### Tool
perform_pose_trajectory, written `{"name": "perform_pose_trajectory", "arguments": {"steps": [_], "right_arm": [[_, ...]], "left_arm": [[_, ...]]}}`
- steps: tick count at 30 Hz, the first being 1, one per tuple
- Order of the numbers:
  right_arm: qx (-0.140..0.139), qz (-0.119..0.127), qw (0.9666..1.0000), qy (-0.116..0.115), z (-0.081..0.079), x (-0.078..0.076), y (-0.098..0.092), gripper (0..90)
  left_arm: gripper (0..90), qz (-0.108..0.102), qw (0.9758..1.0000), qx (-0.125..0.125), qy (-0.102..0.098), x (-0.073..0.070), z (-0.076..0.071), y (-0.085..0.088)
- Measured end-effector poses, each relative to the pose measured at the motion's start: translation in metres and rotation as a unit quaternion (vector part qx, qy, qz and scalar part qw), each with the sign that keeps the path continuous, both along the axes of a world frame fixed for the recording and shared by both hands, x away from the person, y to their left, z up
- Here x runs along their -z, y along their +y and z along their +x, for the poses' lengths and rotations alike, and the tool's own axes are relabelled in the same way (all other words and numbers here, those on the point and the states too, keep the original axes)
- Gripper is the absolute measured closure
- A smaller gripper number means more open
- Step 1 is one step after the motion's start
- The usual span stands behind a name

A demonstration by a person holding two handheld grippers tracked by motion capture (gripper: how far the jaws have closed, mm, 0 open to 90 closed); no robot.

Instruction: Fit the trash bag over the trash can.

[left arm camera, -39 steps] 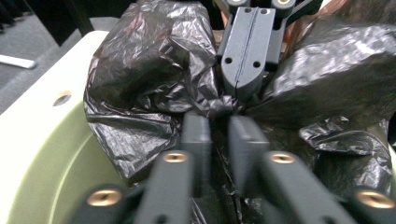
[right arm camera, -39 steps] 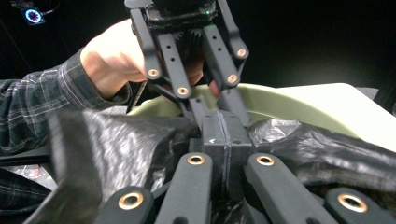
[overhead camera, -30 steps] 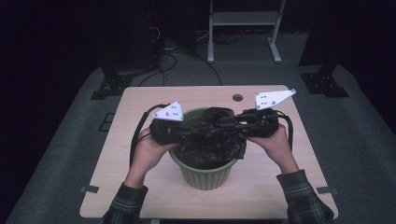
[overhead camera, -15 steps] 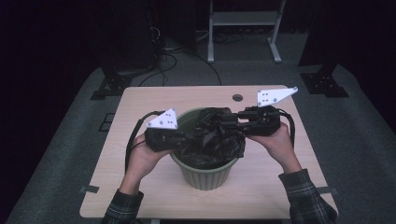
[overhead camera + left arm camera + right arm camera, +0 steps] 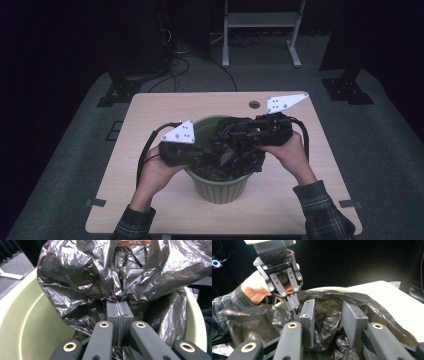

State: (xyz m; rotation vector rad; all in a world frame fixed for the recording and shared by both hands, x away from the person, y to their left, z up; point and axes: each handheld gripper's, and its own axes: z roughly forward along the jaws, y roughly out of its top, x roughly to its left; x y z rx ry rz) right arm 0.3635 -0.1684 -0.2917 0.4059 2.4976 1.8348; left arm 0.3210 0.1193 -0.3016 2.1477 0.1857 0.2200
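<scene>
High view: a black bin bag is sitting bunched in the mouth of the green bin at the middle of the table. The left gripper is reaching in from the bin's left rim, the right gripper from the far right; both are meeting over the bag, with the left nearer the rim that is lying bare.

Left gripper view: the jaws are pressing together on a gathered fold of the bag; the bin's pale wall is curving away to the left.

Right gripper view: the jaws are standing apart and have just been opening, with loose bag film lying between them unpinched. The left gripper is facing it across the bag, clamped on the film.
</scene>
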Motion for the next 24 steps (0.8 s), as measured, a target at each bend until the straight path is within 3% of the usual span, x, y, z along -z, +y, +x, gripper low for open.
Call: {"name": "perform_pose_trajectory", "arguments": {"steps": [8, 14, 15, 16, 21, 24], "right_arm": [[-0.019, 0.015, 0.9997, 0.009, -0.0018, -0.0002, 0.0043, 62.1], [-0.019, 0.006, 0.9998, 0.007, -0.0019, 0.0001, 0.0054, 77.0], [-0.024, 0.005, 0.9997, 0.005, -0.0016, 0.0007, 0.0062, 87.1], [-0.023, 0.002, 0.9997, 0.0, -0.0019, 0.0007, 0.0065, 90.0], [-0.027, -0.004, 0.9996, -0.004, -0.0044, 0.0006, 0.005, 90.0], [-0.031, 0.006, 0.9995, 0.004, -0.0042, 0.0003, 0.0005, 90.0]], "left_arm": [[89.9, 0.004, 1.0, 0.002, 0.003, 0.0005, 0.0017, -0.0041], [89.9, 0.006, 0.9999, 0.007, 0.004, 0.0016, 0.0006, -0.0073], [89.9, 0.008, 0.9999, 0.008, 0.003, 0.0014, 0.0004, -0.0078], [89.9, 0.007, 0.9999, 0.007, 0.003, 0.0012, 0.0005, -0.0077], [89.9, 0.001, 1.0, 0.0, 0.007, 0.0017, 0.0038, -0.0029], [89.9, 0.001, 1.0, -0.001, 0.007, 0.0026, 0.0043, -0.0012]]}}
